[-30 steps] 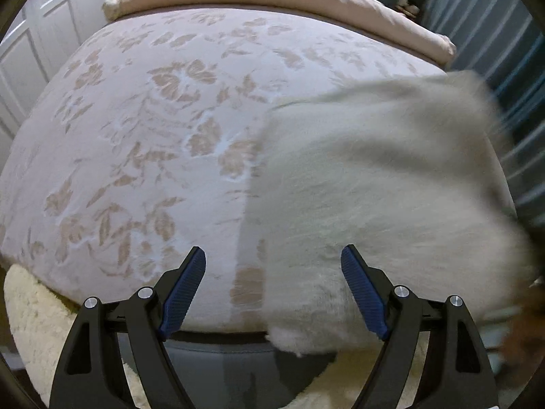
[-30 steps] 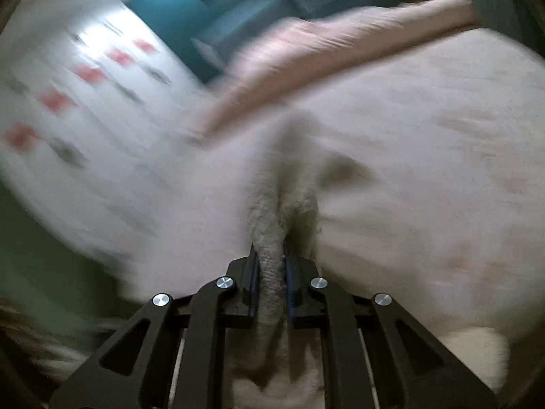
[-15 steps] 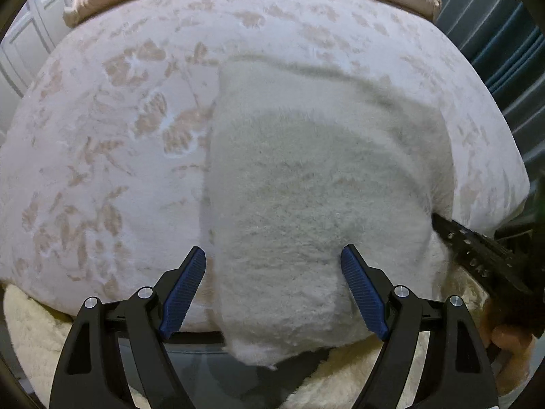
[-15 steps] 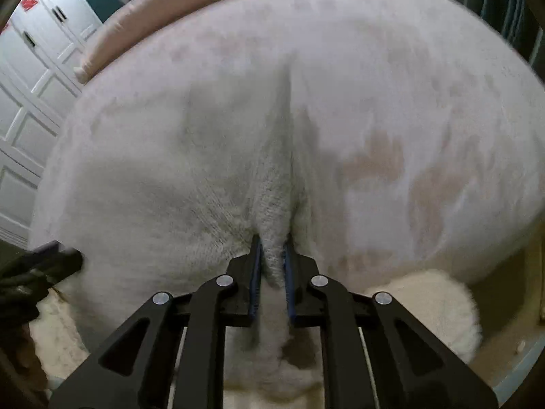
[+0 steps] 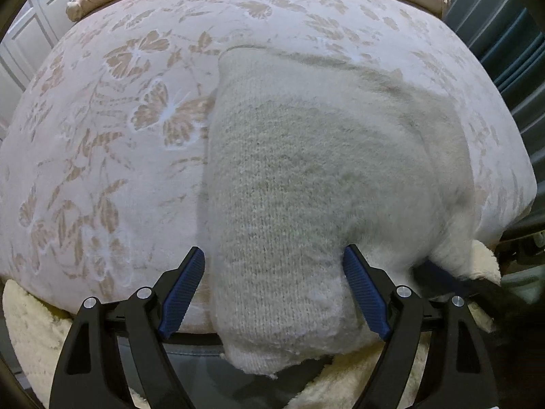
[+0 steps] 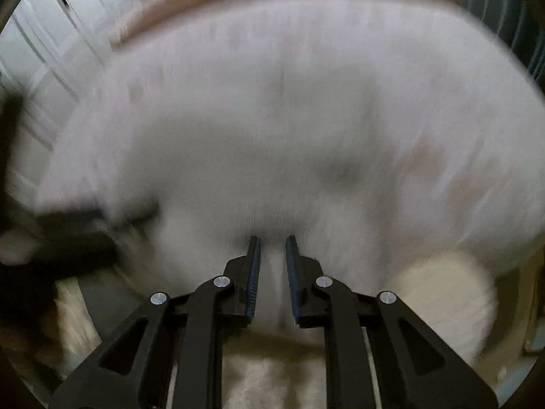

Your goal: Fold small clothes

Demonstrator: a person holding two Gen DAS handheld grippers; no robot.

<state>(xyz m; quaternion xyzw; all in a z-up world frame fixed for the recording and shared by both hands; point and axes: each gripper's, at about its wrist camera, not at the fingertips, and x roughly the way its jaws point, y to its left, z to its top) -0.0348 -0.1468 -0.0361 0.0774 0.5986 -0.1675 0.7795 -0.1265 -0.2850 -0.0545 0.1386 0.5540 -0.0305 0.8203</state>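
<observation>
Released half a second ago: the right gripper (image 6: 272, 266), then clamped on the knit, now shows a narrow gap between its pads, its view blurred. White knitted garment (image 5: 306, 184) lies on the patterned bedspread (image 5: 102, 136), near edge overhanging. Left gripper (image 5: 274, 289) stands wide, straddling that edge, gripping nothing.

We see left tongs (image 5: 272, 289) with black arms and ribbed blue pads (image 5: 182, 289). Silver screws dot them. The right tongs (image 6: 272, 279) match.
</observation>
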